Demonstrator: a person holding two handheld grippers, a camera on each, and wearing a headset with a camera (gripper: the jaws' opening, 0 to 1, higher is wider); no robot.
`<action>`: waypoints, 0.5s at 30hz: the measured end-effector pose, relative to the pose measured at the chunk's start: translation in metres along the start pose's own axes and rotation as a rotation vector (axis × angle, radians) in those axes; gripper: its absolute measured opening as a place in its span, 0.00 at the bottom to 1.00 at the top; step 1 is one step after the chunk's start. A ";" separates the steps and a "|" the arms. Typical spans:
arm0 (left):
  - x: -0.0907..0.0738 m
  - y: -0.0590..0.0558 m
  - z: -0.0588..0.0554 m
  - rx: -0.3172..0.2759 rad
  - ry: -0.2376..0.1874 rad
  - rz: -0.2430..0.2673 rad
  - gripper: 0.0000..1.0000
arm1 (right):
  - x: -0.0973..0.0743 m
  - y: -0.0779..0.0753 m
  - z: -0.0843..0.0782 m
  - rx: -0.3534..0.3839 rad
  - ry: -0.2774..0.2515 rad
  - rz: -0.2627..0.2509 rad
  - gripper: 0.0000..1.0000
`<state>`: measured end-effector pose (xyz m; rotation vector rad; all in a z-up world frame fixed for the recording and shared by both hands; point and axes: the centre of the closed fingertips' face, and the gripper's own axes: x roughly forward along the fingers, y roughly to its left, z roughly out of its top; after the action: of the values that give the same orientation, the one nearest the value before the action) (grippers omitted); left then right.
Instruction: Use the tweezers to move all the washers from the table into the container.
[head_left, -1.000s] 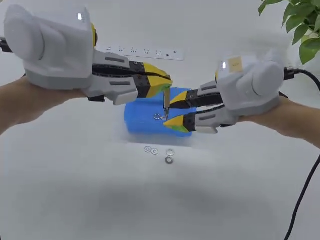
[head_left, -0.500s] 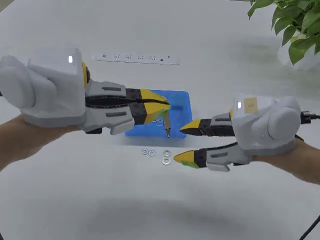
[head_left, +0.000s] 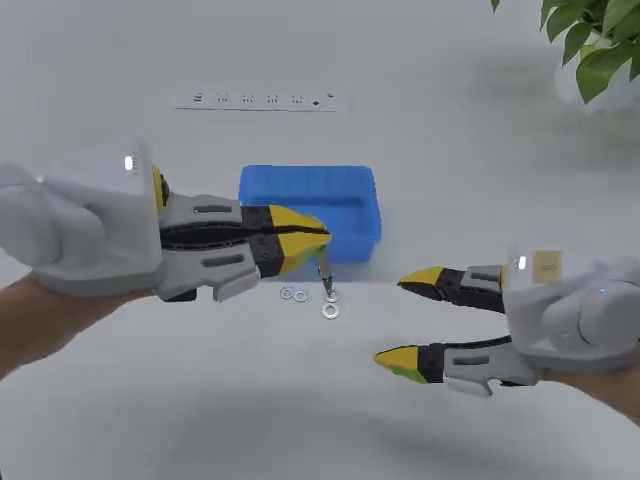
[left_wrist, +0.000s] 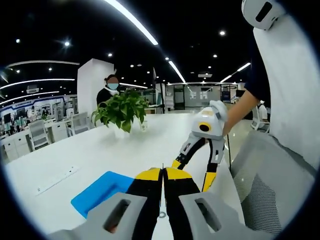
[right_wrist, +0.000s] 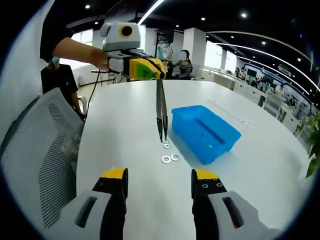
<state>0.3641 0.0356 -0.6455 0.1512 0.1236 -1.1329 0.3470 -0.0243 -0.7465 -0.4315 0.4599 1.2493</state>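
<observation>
My left gripper (head_left: 322, 233) is shut on thin metal tweezers (head_left: 325, 275), which point down at the table. Their tips stand right beside one of several small steel washers (head_left: 330, 312) lying just in front of the blue container (head_left: 310, 205). In the right gripper view the tweezers (right_wrist: 161, 115) hang from the left gripper (right_wrist: 137, 65) over the washers (right_wrist: 166, 159), and a washer (right_wrist: 200, 133) lies inside the container (right_wrist: 220, 142). My right gripper (head_left: 390, 320) stands open, holding nothing, to the right of the washers and nearer the front.
A white power strip (head_left: 258, 100) lies behind the container. A potted plant (head_left: 590, 50) stands at the far right. A mesh office chair (right_wrist: 45, 150) stands by the table's edge. People stand in the office behind.
The left gripper has carried the tweezers from over the container down to the washers in front of it. The right gripper has drawn back to the front right, away from the tweezers.
</observation>
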 end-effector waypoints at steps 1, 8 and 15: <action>0.001 0.000 -0.002 0.002 0.009 -0.002 0.04 | -0.001 0.000 -0.002 0.008 0.003 -0.005 0.54; 0.006 -0.007 -0.012 -0.004 0.035 -0.031 0.04 | -0.003 0.002 -0.018 0.073 0.025 -0.017 0.61; 0.012 -0.006 -0.020 0.015 0.051 -0.055 0.04 | -0.001 0.008 -0.020 0.041 0.034 -0.006 0.78</action>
<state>0.3629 0.0258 -0.6672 0.1914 0.1652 -1.1853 0.3371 -0.0339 -0.7629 -0.4198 0.5116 1.2259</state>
